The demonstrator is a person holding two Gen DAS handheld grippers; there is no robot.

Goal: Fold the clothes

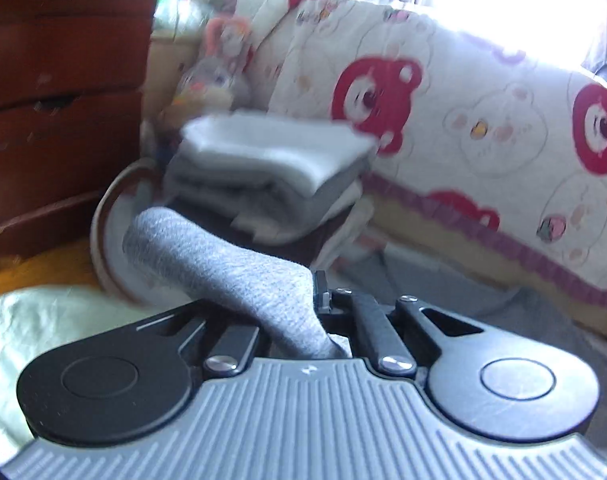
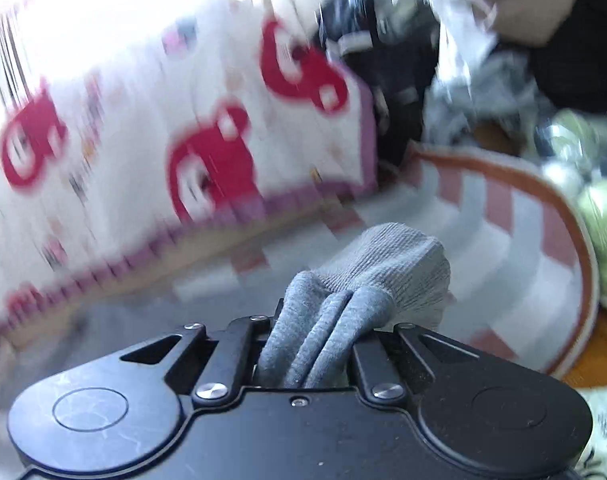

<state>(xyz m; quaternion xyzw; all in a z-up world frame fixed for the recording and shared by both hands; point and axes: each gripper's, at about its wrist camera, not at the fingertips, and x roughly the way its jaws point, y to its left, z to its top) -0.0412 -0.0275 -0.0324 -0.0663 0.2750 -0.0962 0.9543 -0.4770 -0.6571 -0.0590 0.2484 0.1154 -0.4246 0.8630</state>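
In our left hand, the left gripper (image 1: pixel 323 320) has its fingers clamped on a bunch of grey knit garment (image 1: pixel 231 276), which rises from the jaws and rolls away to the left. Beyond it a stack of folded clothes (image 1: pixel 271 168) sits on the round striped rug (image 2: pixel 503 216), near the wooden drawers (image 1: pixel 59 92) and just in front of the bear-print quilt (image 1: pixel 463 120). Further right, our right gripper (image 2: pixel 315 344) is closed on several pleats of what looks like the same grey cloth, its ribbed cuff (image 2: pixel 399 264) poking forward, with a loose heap of unfolded clothes (image 2: pixel 463 60) behind. We judge the garment is held off the floor between both hands. The risk: the right grip holds bunched layers, so one fold could slip free and spoil the crease, or the hanging cloth could brush and topple the stack.
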